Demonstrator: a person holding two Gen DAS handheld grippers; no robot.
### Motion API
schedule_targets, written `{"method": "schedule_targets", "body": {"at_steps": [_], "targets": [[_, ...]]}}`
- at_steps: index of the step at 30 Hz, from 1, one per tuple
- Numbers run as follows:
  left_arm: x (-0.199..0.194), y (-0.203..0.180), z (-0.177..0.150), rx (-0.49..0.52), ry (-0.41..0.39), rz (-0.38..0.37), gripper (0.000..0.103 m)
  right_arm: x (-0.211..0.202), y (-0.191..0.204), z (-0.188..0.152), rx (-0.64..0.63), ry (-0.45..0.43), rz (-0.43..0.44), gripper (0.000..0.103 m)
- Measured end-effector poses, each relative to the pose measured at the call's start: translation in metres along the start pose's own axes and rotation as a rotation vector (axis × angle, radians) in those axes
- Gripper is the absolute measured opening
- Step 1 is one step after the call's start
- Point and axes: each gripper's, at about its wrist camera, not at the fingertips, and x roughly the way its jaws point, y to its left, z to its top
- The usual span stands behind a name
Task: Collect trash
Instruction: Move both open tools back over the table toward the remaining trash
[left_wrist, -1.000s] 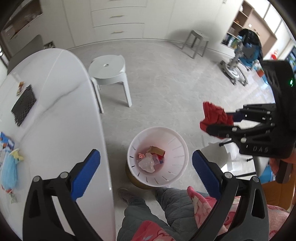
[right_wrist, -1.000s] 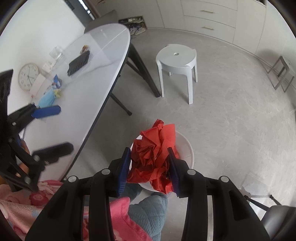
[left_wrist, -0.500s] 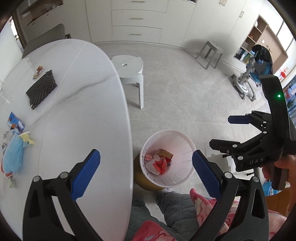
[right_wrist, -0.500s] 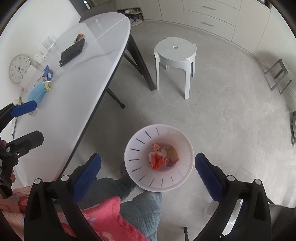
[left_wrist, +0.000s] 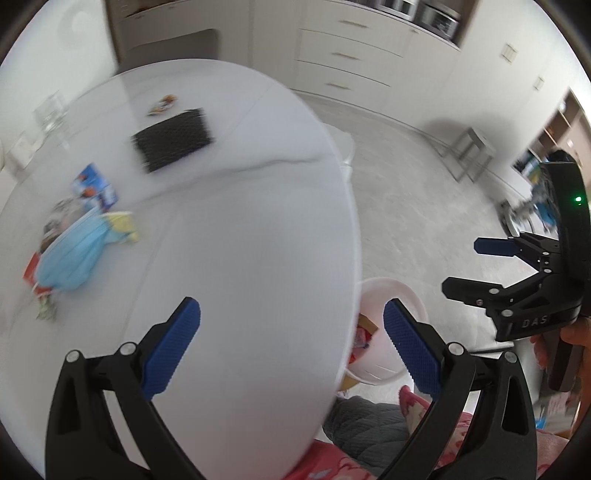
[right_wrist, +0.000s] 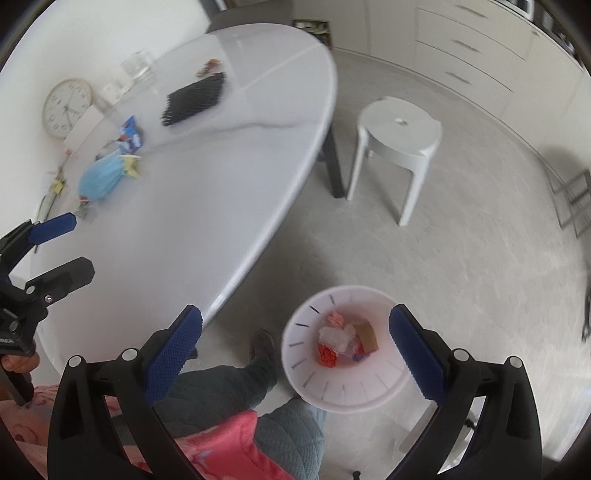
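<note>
On the white surface (left_wrist: 236, 236) the remaining trash sits well to the far left: a blue face mask (left_wrist: 74, 251) with a yellow scrap at its end, a blue printed wrapper (left_wrist: 96, 188) just beyond it, and red scraps at its near end. Below the surface's edge stands the white bin (right_wrist: 347, 354), already holding red, white and brown litter. Our left tongs (left_wrist: 291, 339) stand wide open with nothing between them, above bare surface. Our right tongs (right_wrist: 295, 347) are spread fully, having just been opening, and are empty too, with the bin showing beneath them.

The risks, as we judge them: the mask is limp and may slip from a shallow pinch, or drag the neighbouring scraps off the edge. The black mat (left_wrist: 173, 138) and the glass (right_wrist: 138, 66) are not trash, and a hasty reach could catch them.
</note>
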Motion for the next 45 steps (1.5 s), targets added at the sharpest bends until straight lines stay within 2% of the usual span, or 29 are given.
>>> {"method": "schedule_targets", "body": {"at_steps": [18,24,31,36,38,45], "targets": [[-0.021,0.137,-0.02,-0.245,-0.037,0.15,0.095,0.031,0.119,0.093,-0.205,-0.014,0.091,0.1],[-0.027,0.204,-0.026,-0.37,-0.05,0.205,0.095,0.049,0.165,0.134,-0.252,-0.017,0.133,0.1],[-0.02,0.301,-0.028,-0.565,-0.035,0.274,0.095,0.078,0.214,0.186,-0.28,-0.036,0.171,0.1],[-0.004,0.353,-0.022,-0.662,-0.031,0.281,0.094,0.109,0.241,0.221,-0.287,-0.034,0.178,0.1],[0.007,0.371,-0.017,-0.69,-0.022,0.261,0.092,0.121,0.249,0.234,-0.281,-0.032,0.183,0.1],[0.051,0.411,-0.007,-0.789,0.074,0.221,0.074,0.151,0.261,0.263,-0.269,-0.023,0.194,0.1]]}}
